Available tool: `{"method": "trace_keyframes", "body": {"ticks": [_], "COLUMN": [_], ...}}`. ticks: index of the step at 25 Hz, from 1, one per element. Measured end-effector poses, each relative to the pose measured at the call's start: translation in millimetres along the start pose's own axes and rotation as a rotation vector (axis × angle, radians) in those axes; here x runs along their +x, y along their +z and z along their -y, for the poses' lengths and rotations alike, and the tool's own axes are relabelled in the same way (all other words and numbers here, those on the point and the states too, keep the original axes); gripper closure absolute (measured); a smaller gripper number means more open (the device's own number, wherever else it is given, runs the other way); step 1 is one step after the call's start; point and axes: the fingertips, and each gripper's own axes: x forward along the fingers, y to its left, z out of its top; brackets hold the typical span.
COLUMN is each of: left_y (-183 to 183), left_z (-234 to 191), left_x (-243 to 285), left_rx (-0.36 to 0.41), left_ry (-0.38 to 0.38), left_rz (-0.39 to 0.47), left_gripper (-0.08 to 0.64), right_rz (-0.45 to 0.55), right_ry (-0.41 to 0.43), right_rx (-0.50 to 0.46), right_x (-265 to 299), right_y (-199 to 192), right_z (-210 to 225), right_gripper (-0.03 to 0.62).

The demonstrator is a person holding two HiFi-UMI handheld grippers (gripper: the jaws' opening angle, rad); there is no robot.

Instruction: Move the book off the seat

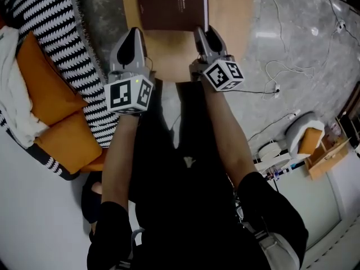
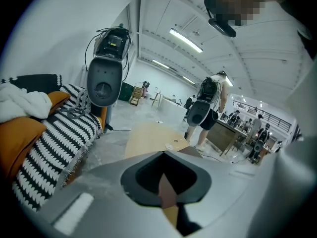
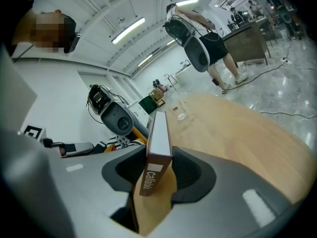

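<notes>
The book [image 1: 173, 4], a dark brown volume, is seen lying flat on a pale wooden table [image 1: 239, 21], its near right corner pinched between the jaws of the right gripper [image 1: 206, 34]. In the right gripper view the book [image 3: 157, 138] is shown edge-on between the two jaws, and white lettering beginning "Calla" can be read on its spine; the remaining letters cannot be made out. A small line of print on the cover is too small to be read in the head view.

The left gripper [image 1: 134, 35] is held just beside the book's near left corner, over the table edge, with its jaws drawn together on nothing. A cube with black-and-white square markers is carried on each gripper, the left cube [image 1: 128, 94] and the right cube [image 1: 224, 73], both above the person's bare forearms.

To the left, a black-and-white striped throw [image 1: 62, 32] is spread over a sofa, with orange cushions [image 1: 48, 89] and a white cloth [image 1: 11, 94] laid on it. Thin cables [image 1: 275, 75] are strewn across the grey floor at the right.

Farther off, a small clear glass [image 3: 182, 114] is seen on the table, a standing person in black shorts [image 2: 214, 103] is visible beyond it, and strip lights [image 2: 185, 40] are fixed to the white ceiling.
</notes>
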Motion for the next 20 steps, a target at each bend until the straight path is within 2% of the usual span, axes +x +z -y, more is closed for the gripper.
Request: {"method": "trace_keyframes", "body": {"ticks": [14,20], "left_y": [-20.4,-24.3], "left_z": [1.6,1.8], "left_x": [10.7,13.8], "left_rx": [-0.004,-0.012], "left_ry": [-0.014,-0.002], "left_rz": [-0.024,-0.027], "left_gripper": [0.554,0.554], "right_rz": [0.009,0.001], "right_ry": [-0.001,-0.036], "right_rx": [0.023,0.022], "right_x": [11.2,14.2], "right_y": [-7.8,-9.8], "right_z": [39.4,52.4], "right_gripper": [0.397,0.391]}}
